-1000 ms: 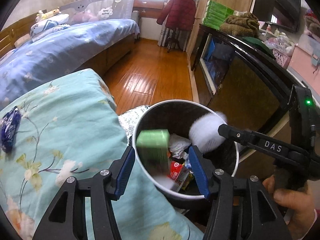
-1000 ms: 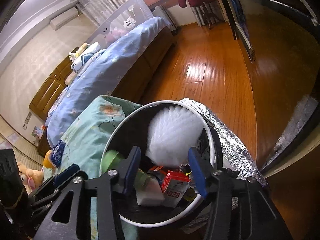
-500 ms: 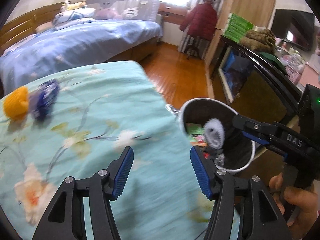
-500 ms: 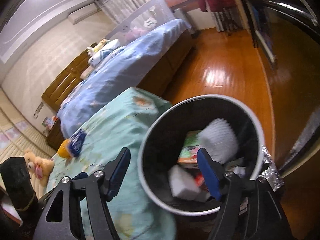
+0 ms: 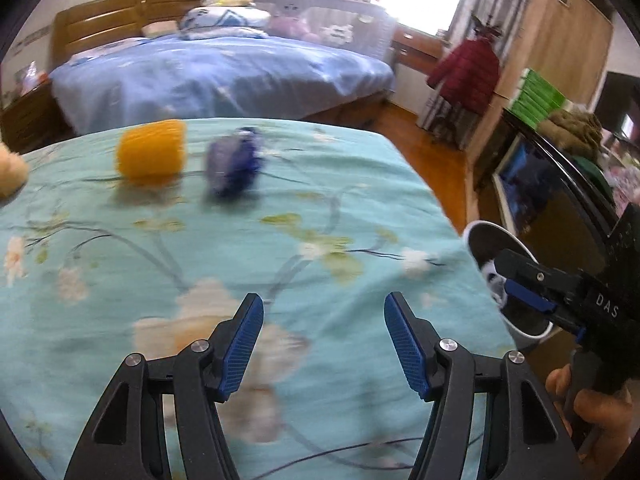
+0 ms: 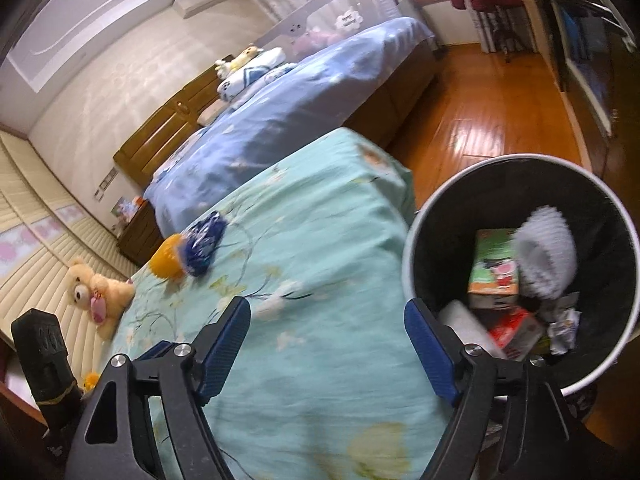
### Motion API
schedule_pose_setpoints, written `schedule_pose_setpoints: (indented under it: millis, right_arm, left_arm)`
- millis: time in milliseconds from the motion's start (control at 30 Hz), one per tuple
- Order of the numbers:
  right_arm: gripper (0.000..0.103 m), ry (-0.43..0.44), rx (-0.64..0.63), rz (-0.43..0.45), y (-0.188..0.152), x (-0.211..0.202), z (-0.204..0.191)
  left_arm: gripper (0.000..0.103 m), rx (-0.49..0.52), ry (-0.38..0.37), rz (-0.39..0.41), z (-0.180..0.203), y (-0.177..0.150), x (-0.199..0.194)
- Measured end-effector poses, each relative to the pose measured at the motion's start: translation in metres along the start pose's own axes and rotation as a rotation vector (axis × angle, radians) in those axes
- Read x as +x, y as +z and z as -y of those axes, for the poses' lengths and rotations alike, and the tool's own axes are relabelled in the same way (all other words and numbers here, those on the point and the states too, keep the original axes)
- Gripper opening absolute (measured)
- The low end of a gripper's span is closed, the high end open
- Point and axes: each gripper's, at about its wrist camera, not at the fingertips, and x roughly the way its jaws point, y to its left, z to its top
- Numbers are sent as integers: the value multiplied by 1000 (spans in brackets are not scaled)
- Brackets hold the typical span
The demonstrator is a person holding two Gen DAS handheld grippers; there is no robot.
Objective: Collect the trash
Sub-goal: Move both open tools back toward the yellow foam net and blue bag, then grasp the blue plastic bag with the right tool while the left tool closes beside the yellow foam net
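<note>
A: How is the left gripper (image 5: 324,340) shown?

B: Its blue-padded jaws are seen spread apart with nothing between them, held above a teal floral bedspread (image 5: 280,248).

A: What is found ahead of it?

B: Well beyond the fingertips and to their left, a crumpled blue wrapper (image 5: 234,166) is seen lying on the bedspread, with a yellow ribbed piece (image 5: 152,153) just beside it on its left. Both are blurred. To the far right, the trash bin (image 5: 478,227) is partly seen beyond the bedspread's edge.

A: And the right gripper (image 6: 327,342)?

B: It is likewise held wide open and empty. The white-rimmed trash bin (image 6: 412,240) is placed just ahead and to the right of its right finger. Inside are seen a green carton (image 6: 494,266), a white ribbed foam piece (image 6: 546,256), a red box (image 6: 516,330) and crumpled paper (image 6: 564,326).

A: Where do the remaining items lie from this gripper?

B: The blue wrapper (image 6: 204,246) and the yellow piece (image 6: 168,262) are seen far ahead to the left, touching or overlapping in this view. A teddy bear (image 6: 98,294) is seen further left.
</note>
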Motion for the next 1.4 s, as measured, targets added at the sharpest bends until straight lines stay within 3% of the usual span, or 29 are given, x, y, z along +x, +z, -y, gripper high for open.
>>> schedule_pose_setpoints:
  millis: [400,767,900,1167,1400]
  right_arm:
    - [81,70,-70,-74,-4,47,-58]
    - [80,144,-127,-114,4,90,-106]
    - [75,148,-139,-123,9,106,-117]
    - [67,168,-130,-139,25,138,-134]
    - [59,181,-85,-173,35,167,-138]
  left_arm:
    - [63,-80,99,8,-71,9,-13]
    - [63,-94,154,7,-122,36,6]
    - [63,-99,167,11,-135,47,13]
    - [63,-71,146,32,-149,75,31]
    - [63,-63,69,37,-162,99,51]
